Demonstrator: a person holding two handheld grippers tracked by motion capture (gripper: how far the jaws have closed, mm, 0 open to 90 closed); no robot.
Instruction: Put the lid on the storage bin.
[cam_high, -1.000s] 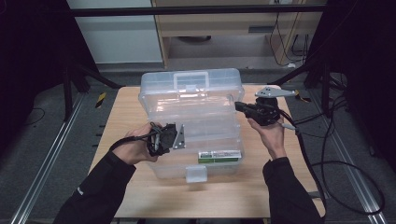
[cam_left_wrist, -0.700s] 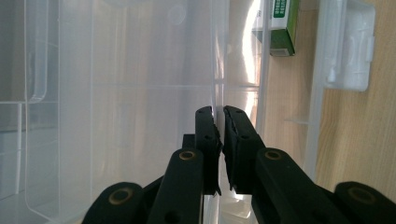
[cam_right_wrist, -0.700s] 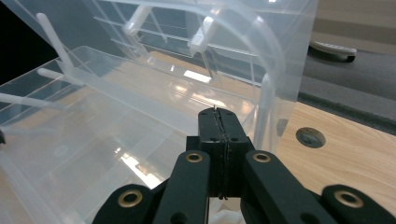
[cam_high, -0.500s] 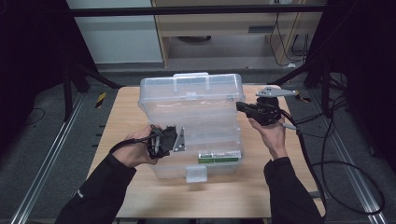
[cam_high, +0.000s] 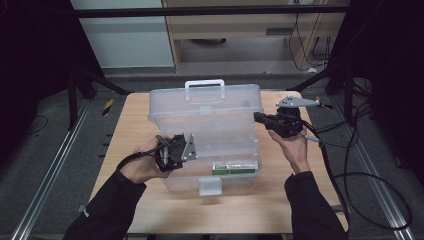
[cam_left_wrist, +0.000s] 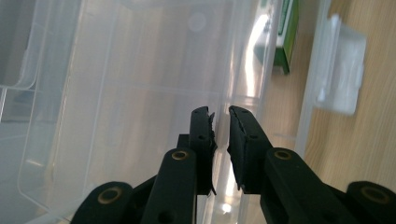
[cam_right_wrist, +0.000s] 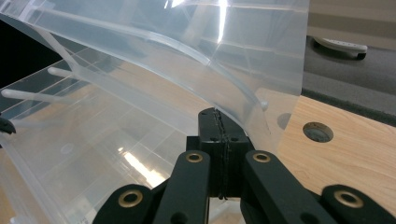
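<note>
We find a clear plastic storage box (cam_high: 210, 150) standing at the middle of the wooden table (cam_high: 130, 125), its hinged lid (cam_high: 205, 102) raised partway on the far side, with a carry handle (cam_high: 204, 84) at the lid's far edge. Inside the box, against the near wall toward the right, lies a green and white packet (cam_high: 235, 167); in the left gripper view it shows as a green edge (cam_left_wrist: 286, 37) behind the clear wall. A clear latch flap (cam_high: 210, 186) hangs on the near wall outside. The left gripper (cam_high: 192, 150) sits at the box's left near side; its jaws stand a narrow gap apart and have just been opening, with the thin clear wall of the box (cam_left_wrist: 140, 93) running between them, and we cannot tell that the pads press on it. The right gripper (cam_high: 257, 117) is at the right end of the lid; in its own view the jaws are closed together, and the curved lid edge (cam_right_wrist: 233, 88) meets their tips, though whether the edge is pinched between them we cannot tell. To the right of the table, black cables (cam_high: 360, 180) trail over the floor. Beyond the far edge stands a light wooden cabinet (cam_high: 240, 25).
</note>
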